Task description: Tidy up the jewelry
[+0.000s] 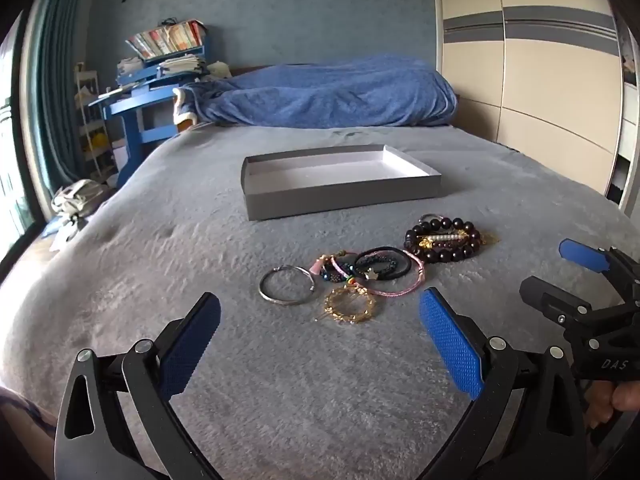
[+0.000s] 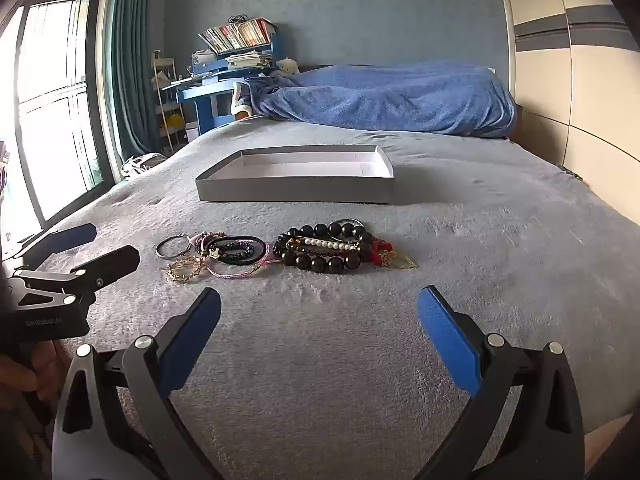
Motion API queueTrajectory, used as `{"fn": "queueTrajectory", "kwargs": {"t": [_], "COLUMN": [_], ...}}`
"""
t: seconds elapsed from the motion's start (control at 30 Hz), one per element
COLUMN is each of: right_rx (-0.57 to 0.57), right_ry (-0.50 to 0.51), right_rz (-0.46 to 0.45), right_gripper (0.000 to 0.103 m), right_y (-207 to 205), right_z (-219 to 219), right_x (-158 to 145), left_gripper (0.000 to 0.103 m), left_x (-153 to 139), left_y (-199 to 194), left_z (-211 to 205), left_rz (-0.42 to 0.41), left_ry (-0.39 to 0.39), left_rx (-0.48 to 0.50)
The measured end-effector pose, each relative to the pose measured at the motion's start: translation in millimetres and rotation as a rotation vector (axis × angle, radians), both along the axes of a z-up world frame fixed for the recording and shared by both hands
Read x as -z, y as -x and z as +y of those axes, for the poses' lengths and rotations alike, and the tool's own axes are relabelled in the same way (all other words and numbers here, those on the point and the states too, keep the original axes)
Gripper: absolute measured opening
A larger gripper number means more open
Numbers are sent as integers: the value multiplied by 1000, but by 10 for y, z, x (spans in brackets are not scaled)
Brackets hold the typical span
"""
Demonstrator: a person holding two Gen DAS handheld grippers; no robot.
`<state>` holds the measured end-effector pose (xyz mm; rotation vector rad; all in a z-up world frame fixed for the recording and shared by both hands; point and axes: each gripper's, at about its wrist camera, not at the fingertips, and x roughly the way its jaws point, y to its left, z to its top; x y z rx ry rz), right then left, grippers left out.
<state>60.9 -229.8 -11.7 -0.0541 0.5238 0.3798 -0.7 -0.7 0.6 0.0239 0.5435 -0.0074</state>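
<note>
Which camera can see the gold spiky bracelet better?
The left wrist view shows the gold bracelet best: it lies near and clear, just ahead of that gripper. In the right wrist view it sits off to the left, smaller and harder to make out.

Right black two-finger gripper with blue pads (image 1: 560,272): cut off at right edge of left wrist view.
Left black gripper (image 2: 76,248): cut off at left edge of right wrist view.
Gold chain pieces (image 2: 394,260) beyond right claw, behind dark round-bead bracelet (image 2: 328,246): tangled, partly hidden, type unclear.
Stacked books on blue desk (image 2: 240,36): titles too small.
</note>
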Motion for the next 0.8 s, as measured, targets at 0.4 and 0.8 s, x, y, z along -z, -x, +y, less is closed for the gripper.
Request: {"fn": "queueTrajectory", "kwargs": {"t": [0.4, 0.8], "right_rx": [0, 3], "right_ry": [-2, -4], "right_rz": [-1, -2], "right_gripper": [98, 98], "right_y": [-6, -1], "right_z": [2, 8], "right_x": [-3, -3], "left_gripper": [99, 99], "left_x": [15, 47], "left_y": [-42, -18], "left_z": [26, 71], "left_rz": [10, 5], "left_ry": [6, 15], "left_rx": [-3, -9]}}
